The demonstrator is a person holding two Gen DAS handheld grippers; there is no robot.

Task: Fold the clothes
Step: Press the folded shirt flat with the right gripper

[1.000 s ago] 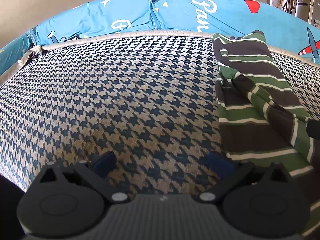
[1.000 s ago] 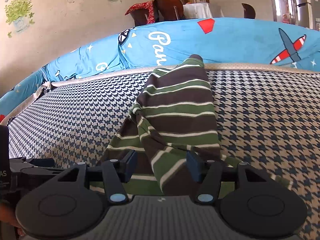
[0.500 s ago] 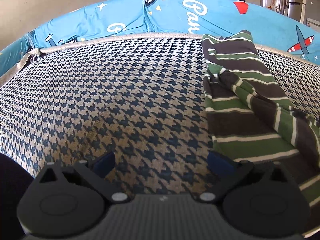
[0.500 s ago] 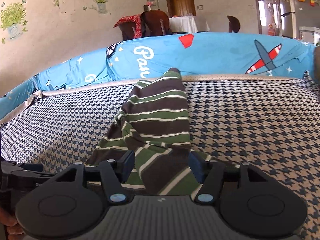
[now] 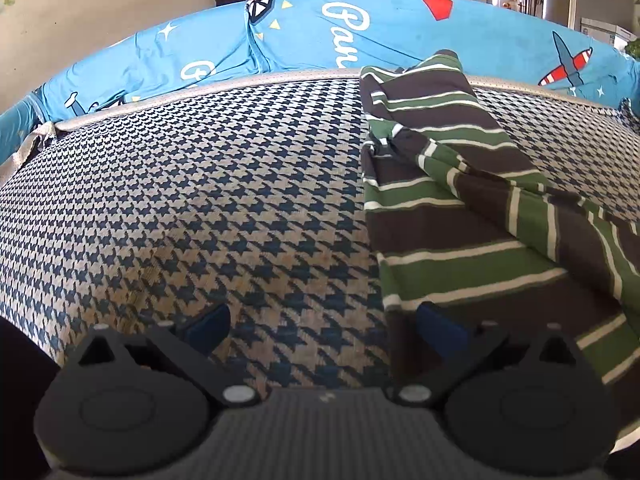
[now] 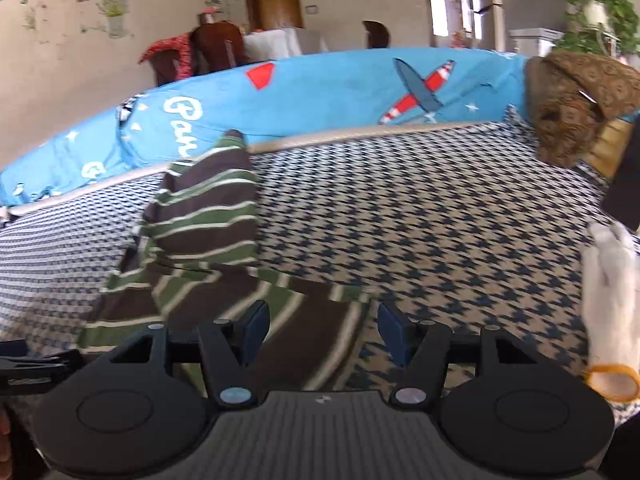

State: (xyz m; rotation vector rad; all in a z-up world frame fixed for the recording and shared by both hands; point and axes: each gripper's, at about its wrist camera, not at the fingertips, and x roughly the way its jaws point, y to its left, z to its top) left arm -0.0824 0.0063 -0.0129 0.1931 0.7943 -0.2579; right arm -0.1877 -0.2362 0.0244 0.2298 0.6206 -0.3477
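Left gripper (image 5: 320, 330): fingers spread wide, nothing between them; it hangs low over the checked cover, its right finger just at the near left edge of the shirt, which looks like a stance for taking that edge.
Right gripper (image 6: 320, 330): also wide apart and empty; it hangs over the shirt's near right corner, the left finger above the cloth and the right one above bare cover, likely lined up on that corner.
Striped shirt (image 5: 452, 216): green, brown and white; it lies lengthways on the cover, running away from the grippers to the far edge, narrowed, with one layer folded diagonally over the rest. Partly folded by the look of it, not a neat packet.
Checked cover (image 5: 192, 200): flat, gives the shirt a level bed for folding.
White glove (image 6: 612, 308): lies at the right, apart from the shirt.
Brown cloth (image 6: 576, 108): heaped at the far right corner.
Blue sheet (image 5: 304, 36): stands along the far edge, behind the shirt's far end.
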